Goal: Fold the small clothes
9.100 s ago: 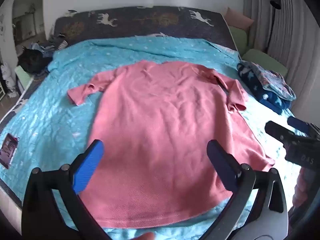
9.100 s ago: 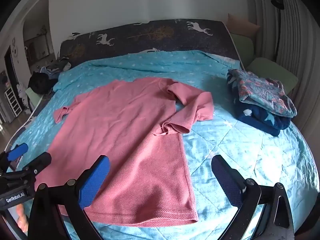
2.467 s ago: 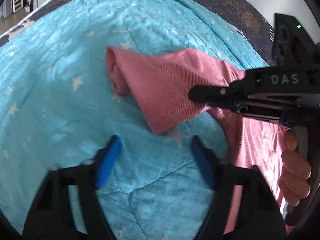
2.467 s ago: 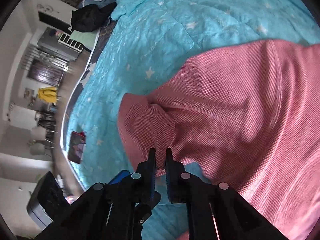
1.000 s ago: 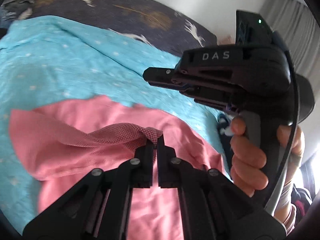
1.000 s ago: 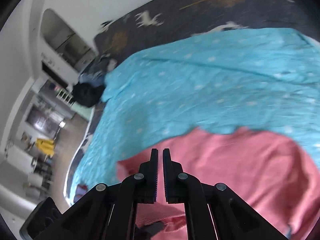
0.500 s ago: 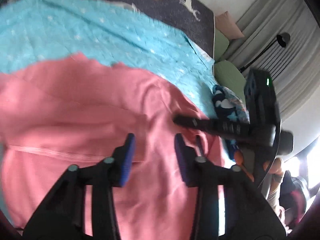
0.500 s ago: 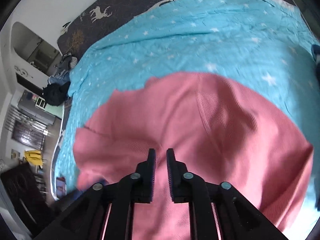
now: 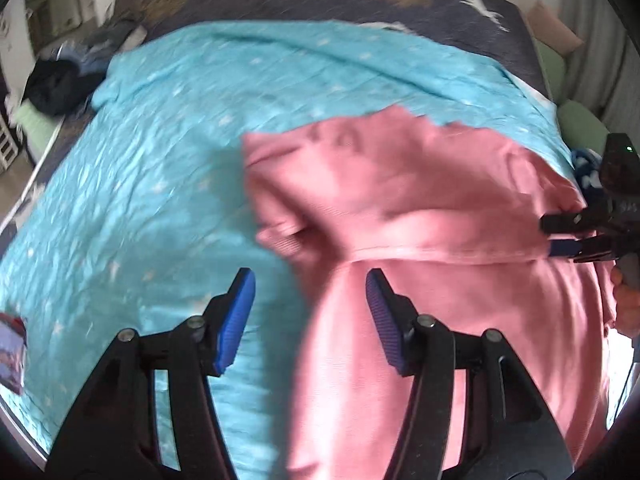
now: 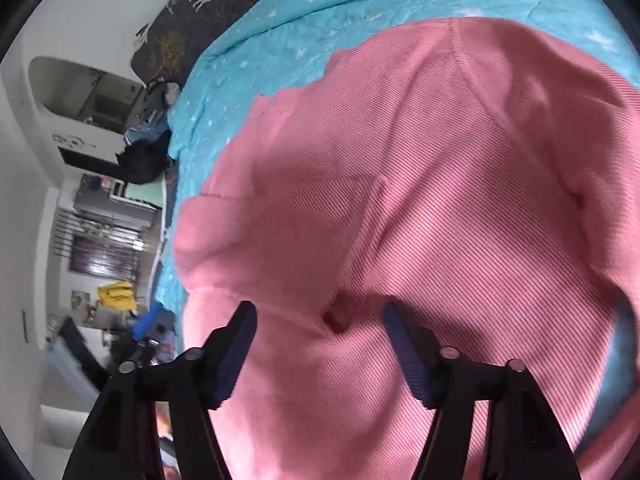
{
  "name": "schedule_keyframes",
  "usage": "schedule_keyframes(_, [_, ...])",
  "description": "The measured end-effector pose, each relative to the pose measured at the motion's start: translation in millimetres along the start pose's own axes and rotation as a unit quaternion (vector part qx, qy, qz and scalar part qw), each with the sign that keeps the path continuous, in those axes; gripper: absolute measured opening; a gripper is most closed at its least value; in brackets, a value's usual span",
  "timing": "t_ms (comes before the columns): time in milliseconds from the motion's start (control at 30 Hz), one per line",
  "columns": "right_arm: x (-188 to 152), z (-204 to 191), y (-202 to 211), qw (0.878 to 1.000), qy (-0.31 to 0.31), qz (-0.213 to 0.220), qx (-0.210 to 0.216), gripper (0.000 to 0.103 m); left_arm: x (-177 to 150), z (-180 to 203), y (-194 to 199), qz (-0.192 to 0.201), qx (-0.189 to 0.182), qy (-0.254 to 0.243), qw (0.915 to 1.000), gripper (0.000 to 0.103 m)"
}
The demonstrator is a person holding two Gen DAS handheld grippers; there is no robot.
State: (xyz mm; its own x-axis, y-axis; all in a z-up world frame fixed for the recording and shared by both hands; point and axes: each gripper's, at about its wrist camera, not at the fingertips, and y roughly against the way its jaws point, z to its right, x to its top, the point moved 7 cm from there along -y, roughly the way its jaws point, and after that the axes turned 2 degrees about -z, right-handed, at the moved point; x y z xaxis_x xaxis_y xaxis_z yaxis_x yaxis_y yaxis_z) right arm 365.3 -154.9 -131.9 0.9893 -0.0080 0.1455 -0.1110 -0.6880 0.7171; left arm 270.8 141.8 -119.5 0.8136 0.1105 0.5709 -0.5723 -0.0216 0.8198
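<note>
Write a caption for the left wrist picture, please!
Open left gripper hovers over a partly folded pink shirt on a starry blue bedspread.

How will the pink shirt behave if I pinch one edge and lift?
Probably floppy: the pink shirt already lies in soft creases. It likely drags and unfolds, being spread wide over the blue bedspread. Its ribbed knit looks grippy, unlikely to slip.

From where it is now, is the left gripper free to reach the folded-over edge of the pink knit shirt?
Probably yes. The left gripper is open and holds nothing, and the pink knit shirt lies just ahead on the turquoise star-print bedspread. Nothing lies between; the right gripper sits off at the far side.
</note>
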Motion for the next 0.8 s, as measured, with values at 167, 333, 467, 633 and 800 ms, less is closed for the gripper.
schedule_keyframes(167, [25.2,-6.1,-10.0,0.998,-0.023,0.054,-0.031,0.009,0.0,-12.3,-22.4,-0.016,-0.014,0.026,0.9994,0.059])
schedule_keyframes(333, [37.1,-41.4,18.0,0.994,0.019,0.106,-0.025,0.004,3.3,-5.4,-35.3,-0.026,-0.009,0.017,0.9995,0.059])
schedule_keyframes(467, [54.6,-65.9,69.0,0.985,0.045,0.165,-0.029,0.003,7.3,-0.2,-42.3,-0.032,-0.029,0.029,0.9986,0.059])
schedule_keyframes(633, [69.1,-59.9,122.8,0.974,0.053,0.214,-0.058,0.003,14.0,-6.6,-48.6,-0.016,-0.008,0.050,0.9986,0.059])
schedule_keyframes(800, [67.7,-7.0,115.6,0.977,0.013,0.185,-0.106,0.003,17.5,-22.8,-46.3,0.000,0.047,0.059,0.9972,0.061])
